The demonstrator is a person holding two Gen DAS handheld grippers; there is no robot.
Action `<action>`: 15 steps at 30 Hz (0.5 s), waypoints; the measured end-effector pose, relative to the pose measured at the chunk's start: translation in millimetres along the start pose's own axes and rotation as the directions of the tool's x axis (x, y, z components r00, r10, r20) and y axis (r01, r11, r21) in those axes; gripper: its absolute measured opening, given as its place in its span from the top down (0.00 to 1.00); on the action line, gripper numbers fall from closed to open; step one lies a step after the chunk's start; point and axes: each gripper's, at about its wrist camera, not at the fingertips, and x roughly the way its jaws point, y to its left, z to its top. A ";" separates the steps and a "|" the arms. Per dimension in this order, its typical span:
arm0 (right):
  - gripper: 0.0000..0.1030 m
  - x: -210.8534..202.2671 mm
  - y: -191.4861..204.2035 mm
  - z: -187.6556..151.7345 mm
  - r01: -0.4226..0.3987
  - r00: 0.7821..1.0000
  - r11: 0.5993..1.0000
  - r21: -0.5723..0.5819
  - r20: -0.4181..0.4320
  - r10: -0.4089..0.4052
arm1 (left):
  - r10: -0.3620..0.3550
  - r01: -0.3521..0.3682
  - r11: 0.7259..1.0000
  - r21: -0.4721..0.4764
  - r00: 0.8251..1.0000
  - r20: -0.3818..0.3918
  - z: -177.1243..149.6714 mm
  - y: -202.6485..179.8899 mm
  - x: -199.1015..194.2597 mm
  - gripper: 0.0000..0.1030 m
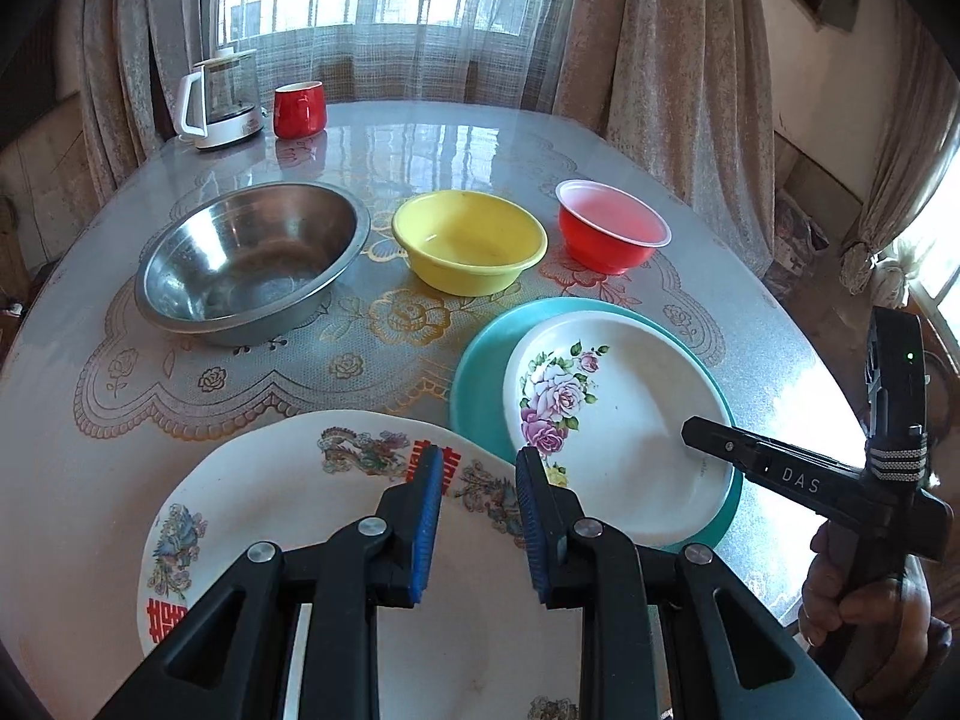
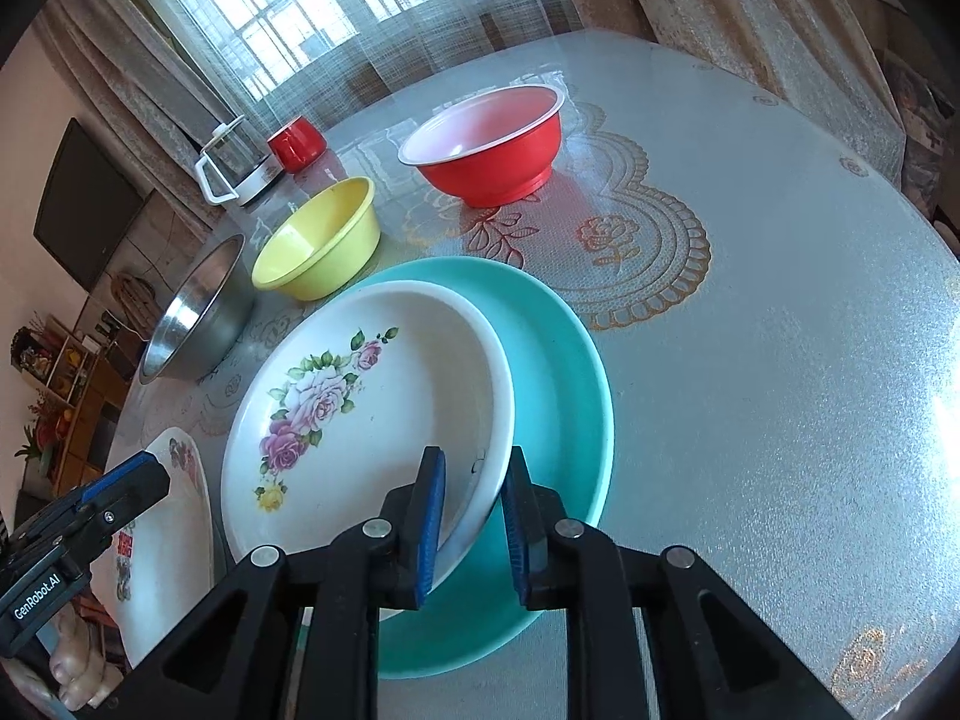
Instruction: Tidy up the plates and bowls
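Teal plate (image 2: 564,372) serves as my landmark on the table (image 2: 780,360) — it carries the white rose-patterned plate (image 2: 360,396), set off-centre toward its left rim. My right gripper (image 2: 474,516) straddles the near rim of that rose plate, one blue pad inside the rim, one outside over the teal; the jaws stand parted, and I cannot confirm contact. My left gripper (image 1: 480,516) hovers spread apart over the white dragon-patterned plate (image 1: 288,516), which lies just left of the teal plate, gripping nothing. Beyond the teal plate sit three bowls in a row — steel bowl (image 1: 252,258) far left, yellow bowl (image 1: 468,240) in the middle, red bowl (image 1: 612,225) directly behind. Farther back and left: a glass kettle (image 1: 219,99) beside a red mug (image 1: 299,109).
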 end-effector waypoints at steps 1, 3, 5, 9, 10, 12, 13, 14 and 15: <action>0.81 -0.1 0.1 -0.1 0.002 1.000 1.000 0.002 0.000 -0.002 | -0.002 0.002 1.000 -0.011 1.000 0.002 -1.4 3.5 -1.7 0.75; 0.80 -0.7 0.1 -0.5 0.002 1.000 1.000 0.007 0.001 -0.002 | -0.004 0.004 1.000 -0.030 1.000 0.005 -5.4 10.1 -5.0 0.75; 0.78 -1.7 0.0 -1.1 0.006 1.000 1.000 0.010 0.001 -0.006 | -0.003 0.004 0.999 -0.048 1.000 0.011 -10.3 16.6 -8.4 0.74; 0.75 -4.0 1.3 -3.5 0.018 1.000 1.000 0.006 0.001 -0.018 | 0.011 -0.010 0.997 -0.081 1.000 0.021 -18.0 29.1 -15.9 0.72; 0.74 -4.3 1.2 -3.9 0.019 1.000 1.000 0.004 0.001 -0.019 | 0.015 -0.013 0.996 -0.089 1.000 0.023 -19.3 31.9 -18.0 0.72; 0.74 -5.0 0.5 -4.6 0.018 1.000 1.000 0.009 0.002 -0.018 | 0.028 -0.025 0.995 -0.101 0.999 0.024 -21.5 36.9 -21.5 0.69; 0.74 -5.3 0.0 -4.8 0.016 1.000 1.000 0.015 0.002 -0.016 | 0.042 -0.039 0.994 -0.106 0.999 0.027 -22.4 39.0 -22.8 0.66; 0.74 -5.5 -0.5 -5.0 0.015 1.000 1.000 0.019 0.001 -0.015 | 0.059 -0.056 0.993 -0.107 0.998 0.034 -23.8 41.3 -25.2 0.64; 0.74 -6.0 -0.9 -5.0 0.017 1.000 1.000 0.023 0.001 -0.017 | 0.078 -0.073 0.992 -0.105 0.996 0.043 -25.3 42.8 -27.6 0.64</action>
